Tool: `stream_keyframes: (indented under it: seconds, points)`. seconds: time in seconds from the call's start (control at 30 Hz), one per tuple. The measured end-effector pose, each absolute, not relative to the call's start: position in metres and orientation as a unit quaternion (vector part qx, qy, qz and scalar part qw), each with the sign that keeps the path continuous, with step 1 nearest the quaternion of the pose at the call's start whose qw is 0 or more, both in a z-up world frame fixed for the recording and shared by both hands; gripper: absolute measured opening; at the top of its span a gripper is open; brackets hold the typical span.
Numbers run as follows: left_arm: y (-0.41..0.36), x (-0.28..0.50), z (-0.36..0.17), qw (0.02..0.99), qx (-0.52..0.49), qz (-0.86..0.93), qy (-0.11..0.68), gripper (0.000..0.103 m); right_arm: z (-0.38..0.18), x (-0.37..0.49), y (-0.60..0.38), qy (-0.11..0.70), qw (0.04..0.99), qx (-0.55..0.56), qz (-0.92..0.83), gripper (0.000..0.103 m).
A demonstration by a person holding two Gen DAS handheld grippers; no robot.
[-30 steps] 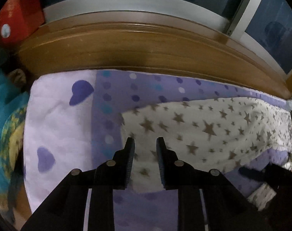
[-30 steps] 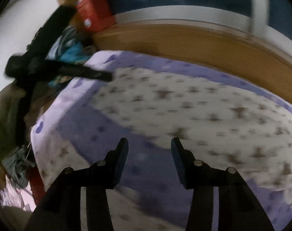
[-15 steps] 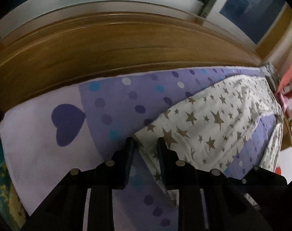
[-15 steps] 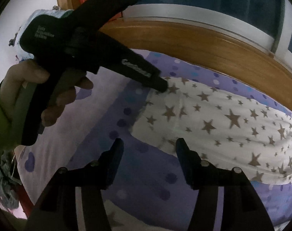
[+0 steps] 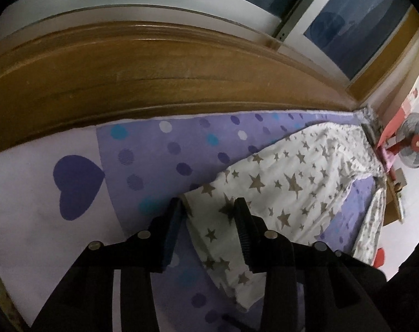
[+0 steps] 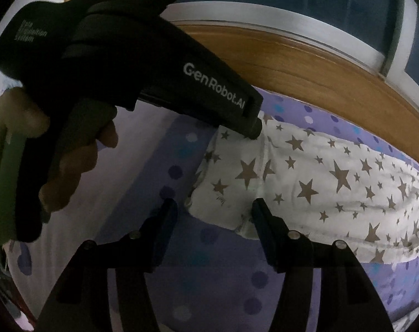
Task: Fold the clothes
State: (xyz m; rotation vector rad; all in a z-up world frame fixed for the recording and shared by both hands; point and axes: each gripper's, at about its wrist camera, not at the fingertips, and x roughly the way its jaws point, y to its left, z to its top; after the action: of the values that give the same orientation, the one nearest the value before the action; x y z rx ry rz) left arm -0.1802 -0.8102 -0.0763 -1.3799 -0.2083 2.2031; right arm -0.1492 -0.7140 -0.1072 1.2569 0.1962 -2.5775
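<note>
A white garment with brown stars [image 5: 287, 191] lies spread on the purple dotted bedsheet [image 5: 159, 160]. My left gripper [image 5: 208, 213] points down at the garment's end edge. Its jaws are opening, with a corner of the cloth lying between them and the pads not pressing it. In the right wrist view the left gripper's black body [image 6: 181, 77] reaches in from the left, its tip on the far corner of the garment [image 6: 306, 177]. My right gripper [image 6: 213, 213] stands open over the near corner, cloth between its fingers but not pinched.
A curved wooden bed frame [image 5: 154, 83] runs behind the sheet, with a window [image 5: 361, 22] above it. A fan [image 5: 415, 144] stands at the far right. A person's hand [image 6: 79, 160] holds the left gripper's handle. The sheet's pale part bears a blue heart [image 5: 76, 185].
The left gripper swung toward the garment's end, and its jaws widened around the corner. The right gripper moved in over the near corner, and the left gripper now fills the right view's upper left.
</note>
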Motion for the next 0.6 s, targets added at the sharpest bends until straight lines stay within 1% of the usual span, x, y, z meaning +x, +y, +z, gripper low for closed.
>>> stream_keyframes:
  seconds: [0.1,0.2,0.37,0.4,0.43,0.47,0.5,0.57,0.6]
  points:
    - [-0.816,-0.178,-0.075,0.257,-0.506,0.818,-0.094,0.038,-0.108,-0.146,-0.702,0.069,0.129,0.433,-0.889,0.056]
    - [-0.82,-0.176,-0.076,0.245,-0.501,0.825,-0.094,0.038,-0.109,-0.143,-0.689,0.066,0.126,0.433,-0.89,0.056]
    - [-0.81,-0.177,-0.078,0.255,-0.497,0.827,-0.068,0.038,-0.111,-0.138,-0.671,0.065,0.121,0.431,-0.892,0.054]
    - [-0.808,-0.176,-0.077,0.256,-0.493,0.829,-0.066,0.036,-0.112,-0.137,-0.667,0.064,0.118,0.43,-0.893,0.052]
    - [-0.807,-0.176,-0.078,0.259,-0.492,0.829,-0.067,0.018,-0.112,-0.136,-0.662,0.064,0.116,0.429,-0.893,0.05]
    - [-0.806,-0.176,-0.078,0.265,-0.493,0.825,-0.072,0.006,-0.112,-0.135,-0.658,0.062,0.116,0.43,-0.893,0.049]
    - [-0.805,-0.177,-0.08,0.269,-0.496,0.822,-0.078,0.005,-0.111,-0.135,-0.651,0.058,0.116,0.431,-0.893,0.047]
    - [-0.804,-0.177,-0.078,0.267,-0.492,0.825,-0.079,0.005,-0.11,-0.135,-0.634,0.043,0.113,0.433,-0.893,0.038]
    - [-0.804,-0.176,-0.076,0.267,-0.488,0.827,-0.08,0.005,-0.11,-0.135,-0.624,0.034,0.109,0.435,-0.893,0.027]
